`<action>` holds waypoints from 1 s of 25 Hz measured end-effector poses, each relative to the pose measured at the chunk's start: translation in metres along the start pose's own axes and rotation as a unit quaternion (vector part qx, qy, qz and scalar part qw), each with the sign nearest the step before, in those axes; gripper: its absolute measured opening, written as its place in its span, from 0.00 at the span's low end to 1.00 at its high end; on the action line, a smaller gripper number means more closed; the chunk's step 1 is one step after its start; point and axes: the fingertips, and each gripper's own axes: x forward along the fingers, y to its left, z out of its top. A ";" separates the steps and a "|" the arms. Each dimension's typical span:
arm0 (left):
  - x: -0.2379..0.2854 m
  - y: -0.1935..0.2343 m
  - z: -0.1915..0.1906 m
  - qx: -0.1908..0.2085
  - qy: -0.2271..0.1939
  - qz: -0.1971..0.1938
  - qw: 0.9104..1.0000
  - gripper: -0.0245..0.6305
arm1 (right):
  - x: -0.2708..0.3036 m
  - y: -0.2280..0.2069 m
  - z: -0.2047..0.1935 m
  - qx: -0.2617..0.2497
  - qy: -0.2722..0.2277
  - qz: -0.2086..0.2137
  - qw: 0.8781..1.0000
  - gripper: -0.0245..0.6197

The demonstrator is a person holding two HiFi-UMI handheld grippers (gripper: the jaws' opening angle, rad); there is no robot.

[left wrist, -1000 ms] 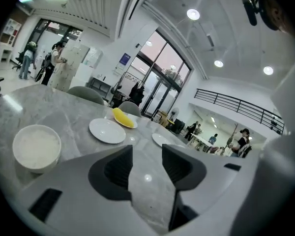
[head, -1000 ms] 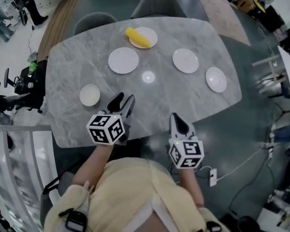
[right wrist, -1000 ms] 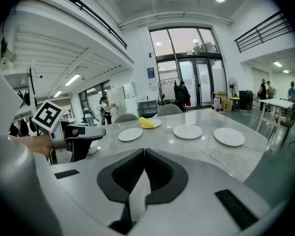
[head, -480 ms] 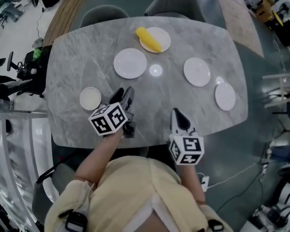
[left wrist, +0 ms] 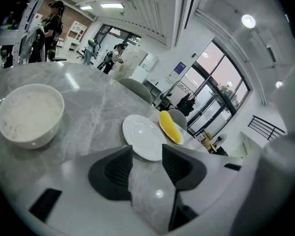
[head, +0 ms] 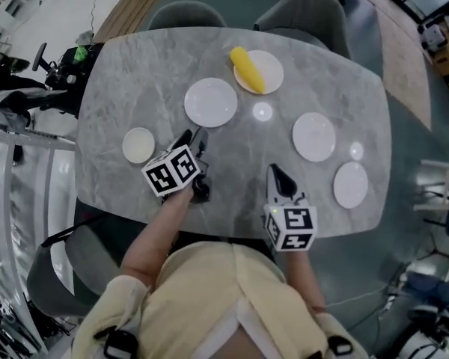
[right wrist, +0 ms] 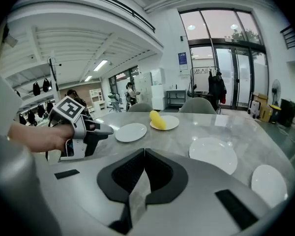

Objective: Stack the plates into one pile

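A grey marbled desk (head: 135, 73) with rounded corners carries five white dishes, all apart. A small bowl (head: 138, 144) sits at 9 o'clock. A bare plate (head: 211, 102) lies at 11, near the centre. A far plate (head: 271, 78) at 12 bears a yellow object (head: 247, 69). A third plate (head: 313, 136) lies at 3, and a fourth plate (head: 351, 185) at 4, near the edge.
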 end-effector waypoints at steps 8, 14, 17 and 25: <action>0.021 0.007 0.014 -0.016 -0.019 0.053 0.998 0.30 | 0.022 -0.010 0.001 -0.020 0.019 0.058 0.998 0.05; 0.038 0.016 0.018 -0.024 -0.014 0.087 0.996 0.30 | 0.031 -0.017 -0.002 -0.020 0.031 0.082 0.996 0.05; 0.044 0.021 0.020 -0.025 -0.013 0.100 0.995 0.30 | 0.036 -0.018 -0.005 -0.018 0.038 0.090 0.995 0.05; 0.054 0.029 0.028 -0.036 -0.007 0.125 0.991 0.30 | 0.045 -0.024 -0.011 0.003 0.046 0.116 0.992 0.05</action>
